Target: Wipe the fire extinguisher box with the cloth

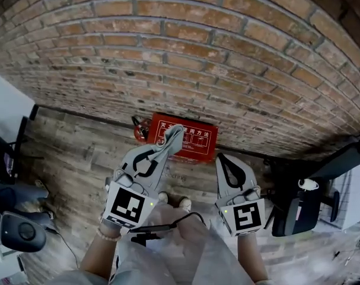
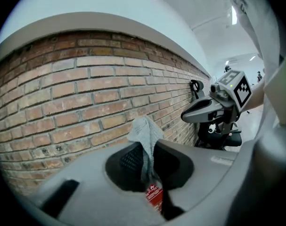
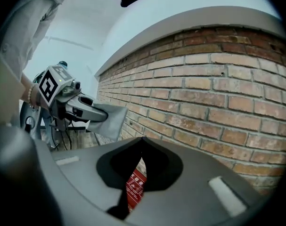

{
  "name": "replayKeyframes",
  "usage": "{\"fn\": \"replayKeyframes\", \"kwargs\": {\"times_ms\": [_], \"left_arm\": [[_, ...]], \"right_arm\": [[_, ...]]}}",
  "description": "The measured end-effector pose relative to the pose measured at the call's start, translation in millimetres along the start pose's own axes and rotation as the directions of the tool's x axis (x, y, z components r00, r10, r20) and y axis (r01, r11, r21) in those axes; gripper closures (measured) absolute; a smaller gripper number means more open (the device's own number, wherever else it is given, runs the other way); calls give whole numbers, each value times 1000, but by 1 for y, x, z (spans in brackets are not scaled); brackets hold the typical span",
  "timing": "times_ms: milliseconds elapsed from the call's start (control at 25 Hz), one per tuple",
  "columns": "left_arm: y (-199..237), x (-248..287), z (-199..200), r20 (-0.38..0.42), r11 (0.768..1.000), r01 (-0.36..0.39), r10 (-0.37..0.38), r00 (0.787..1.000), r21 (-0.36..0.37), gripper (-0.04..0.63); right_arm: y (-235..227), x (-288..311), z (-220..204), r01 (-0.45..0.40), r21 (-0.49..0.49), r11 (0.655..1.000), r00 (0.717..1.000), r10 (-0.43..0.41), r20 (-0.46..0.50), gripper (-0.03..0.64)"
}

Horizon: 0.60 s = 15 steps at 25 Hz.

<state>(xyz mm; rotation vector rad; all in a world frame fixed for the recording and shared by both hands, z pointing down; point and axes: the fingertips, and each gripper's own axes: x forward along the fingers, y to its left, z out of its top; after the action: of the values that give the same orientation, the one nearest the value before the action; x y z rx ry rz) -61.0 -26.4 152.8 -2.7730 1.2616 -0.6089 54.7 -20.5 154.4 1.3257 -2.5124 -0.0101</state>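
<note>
The red fire extinguisher box [image 1: 191, 141] lies on the wooden floor against the foot of the brick wall. A grey cloth [image 1: 174, 136] is pinched in my left gripper [image 1: 166, 142] and hangs over the box's left part. In the left gripper view the cloth [image 2: 145, 135] sticks up between the jaws, with the red box [image 2: 154, 197] showing below it. My right gripper [image 1: 223, 159] hovers just right of the box, shut and holding nothing. In the right gripper view its tips [image 3: 142, 138] meet, and the box [image 3: 134, 188] shows through the gap beneath them.
A small red extinguisher [image 1: 138, 129] stands at the box's left end. An office chair [image 1: 13, 230] is at the left and a black stand [image 1: 298, 209] at the right. The person's shoes [image 1: 174, 202] are on the floor below the box.
</note>
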Motion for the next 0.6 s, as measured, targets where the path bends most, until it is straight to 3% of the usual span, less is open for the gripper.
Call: {"fn": "replayKeyframes", "kwargs": {"times_ms": [200,600], "left_arm": [[-8,-17,24,38,999,1,-3,999,52,581],[-11,-34,51,114,998,-11,5,993,58,581]], "right_arm": [[1,-12,17,-5,10,1000,1000,5,27,608],[5,-19,52,-20,-50,999,996,24,82,609]]}}
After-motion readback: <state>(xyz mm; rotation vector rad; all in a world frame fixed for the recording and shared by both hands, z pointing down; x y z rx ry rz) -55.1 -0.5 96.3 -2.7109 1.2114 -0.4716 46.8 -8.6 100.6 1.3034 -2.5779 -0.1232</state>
